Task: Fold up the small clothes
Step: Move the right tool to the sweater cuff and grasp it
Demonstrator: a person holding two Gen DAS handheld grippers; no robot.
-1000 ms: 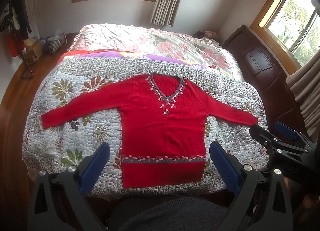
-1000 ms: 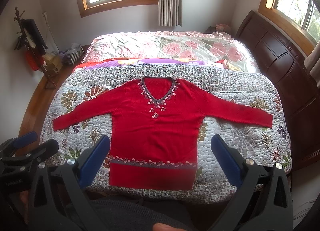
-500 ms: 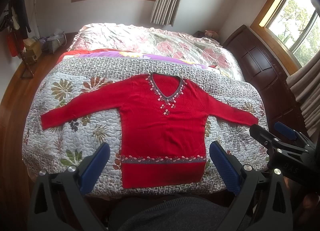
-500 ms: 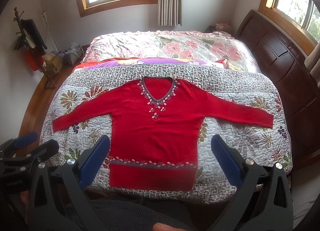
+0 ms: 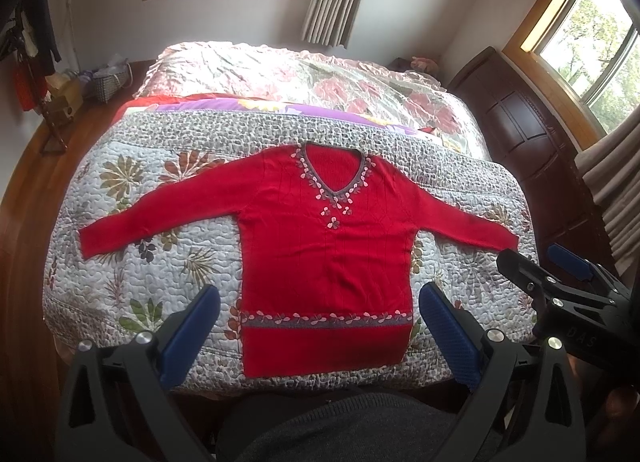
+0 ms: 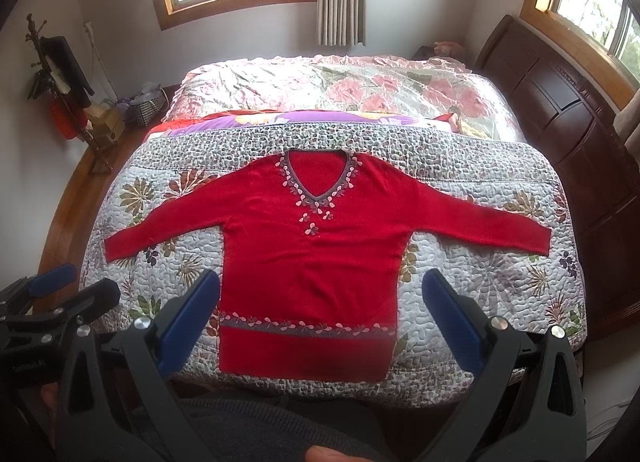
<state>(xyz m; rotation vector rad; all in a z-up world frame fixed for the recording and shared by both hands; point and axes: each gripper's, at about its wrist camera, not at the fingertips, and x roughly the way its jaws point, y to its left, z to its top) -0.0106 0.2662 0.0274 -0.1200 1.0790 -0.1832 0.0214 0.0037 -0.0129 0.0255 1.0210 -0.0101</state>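
Although the red sweater (image 5: pixel 326 262) lies spread flat and face up on the quilted bedspread (image 5: pixel 120 262), no fold shows in it yet: both sleeves are stretched out and the body is one smooth layer, so I judge the whole folding job still lies ahead (sleeves in, then the body doubled, most likely).

The sweater sits on the near half of the bed (image 6: pixel 360 78), its hem toward 6 o'clock at the bed's near edge and its V-neck (image 6: pixel 318 178) toward 12 o'clock. Its body's long axis therefore runs from 6 to 12, while the sleeves reach across, the left sleeve cuff (image 5: pixel 90 242) toward 9 o'clock and the right sleeve cuff (image 6: pixel 538 240) toward 3 o'clock, each sloping a little toward the hem.

The left tool (image 5: pixel 320 338) hangs above the hem, released, its blue pads wide apart and holding nothing. The right tool (image 6: pixel 324 326) is likewise spread wide and empty, hovering over the hem; neither touches the cloth.
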